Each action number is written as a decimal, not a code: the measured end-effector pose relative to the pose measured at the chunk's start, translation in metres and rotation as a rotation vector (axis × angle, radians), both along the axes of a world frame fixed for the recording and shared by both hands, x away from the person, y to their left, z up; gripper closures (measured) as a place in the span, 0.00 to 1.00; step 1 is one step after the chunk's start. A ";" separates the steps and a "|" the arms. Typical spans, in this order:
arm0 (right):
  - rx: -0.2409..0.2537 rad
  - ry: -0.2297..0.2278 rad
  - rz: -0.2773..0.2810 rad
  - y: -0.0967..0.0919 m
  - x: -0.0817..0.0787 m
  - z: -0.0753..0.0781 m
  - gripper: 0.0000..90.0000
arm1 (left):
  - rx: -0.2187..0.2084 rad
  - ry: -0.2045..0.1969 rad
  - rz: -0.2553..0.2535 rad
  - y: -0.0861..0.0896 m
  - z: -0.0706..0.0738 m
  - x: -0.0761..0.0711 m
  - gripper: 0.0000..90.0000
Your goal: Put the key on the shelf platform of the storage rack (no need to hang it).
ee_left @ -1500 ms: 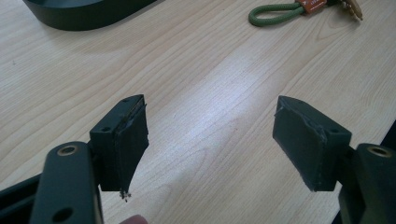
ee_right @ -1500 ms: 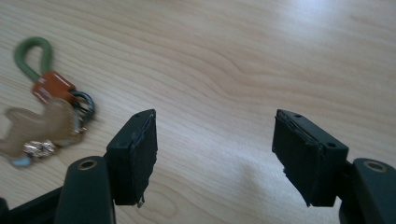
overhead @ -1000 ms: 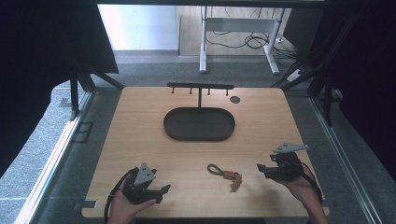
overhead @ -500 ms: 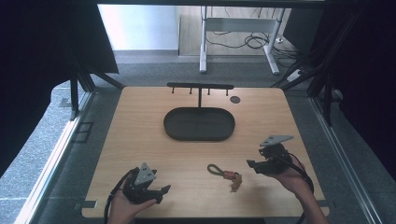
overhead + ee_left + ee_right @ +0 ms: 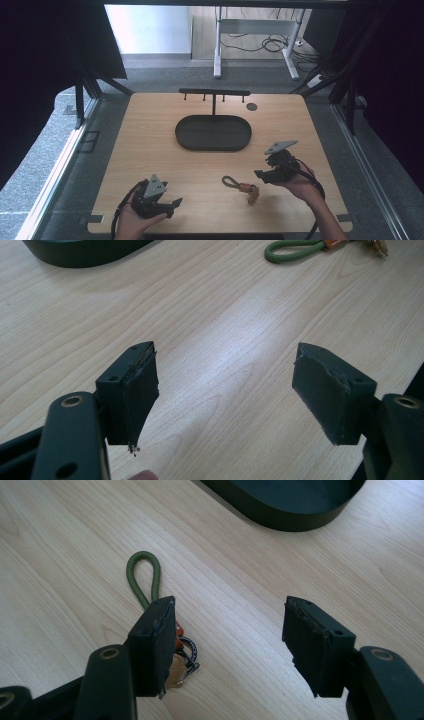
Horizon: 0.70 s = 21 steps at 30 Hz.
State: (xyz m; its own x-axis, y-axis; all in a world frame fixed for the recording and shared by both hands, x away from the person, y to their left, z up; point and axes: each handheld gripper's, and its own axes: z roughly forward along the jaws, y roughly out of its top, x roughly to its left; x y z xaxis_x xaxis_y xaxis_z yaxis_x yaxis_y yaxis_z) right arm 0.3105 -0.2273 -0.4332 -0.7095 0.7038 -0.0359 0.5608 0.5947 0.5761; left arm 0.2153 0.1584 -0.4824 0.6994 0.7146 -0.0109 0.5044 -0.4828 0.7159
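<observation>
Presently: my right tongs (image 5: 261, 174) wide, just beside green-looped keyring (image 5: 241, 186); my left tongs (image 5: 172, 206) wide, empty. Keyring ungrasped on worktop (image 5: 150, 130); dark tray (image 5: 213, 133) empty.

On the wooden table (image 5: 150, 130), a keychain with green cord loop (image 5: 241, 186) lies just left of the right gripper (image 5: 260, 174) fingers. The left gripper (image 5: 175, 204) rests near the front edge. The dark oval tray (image 5: 213, 133) lies well beyond both.

pale wood-grain table (image 5: 150, 150); matt black tray (image 5: 213, 133); green cord loop (image 5: 143, 577).
</observation>
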 end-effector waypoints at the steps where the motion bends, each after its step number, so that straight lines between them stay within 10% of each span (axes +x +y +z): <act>1: -0.009 0.007 0.010 0.003 0.001 -0.001 0.45 | -0.001 0.000 -0.002 0.000 0.000 0.000 0.30; 21: -0.094 0.094 0.120 0.036 0.006 -0.023 0.51 | 0.007 0.007 -0.005 0.001 -0.002 0.001 0.30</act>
State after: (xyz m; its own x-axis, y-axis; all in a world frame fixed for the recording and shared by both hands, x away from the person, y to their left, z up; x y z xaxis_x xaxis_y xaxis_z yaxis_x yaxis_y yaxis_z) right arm 0.3169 -0.1918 -0.4566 -0.7918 0.6102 -0.0273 0.5309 0.7097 0.4631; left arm 0.2167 0.1593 -0.4841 0.7030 0.7111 -0.0104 0.5068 -0.4906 0.7088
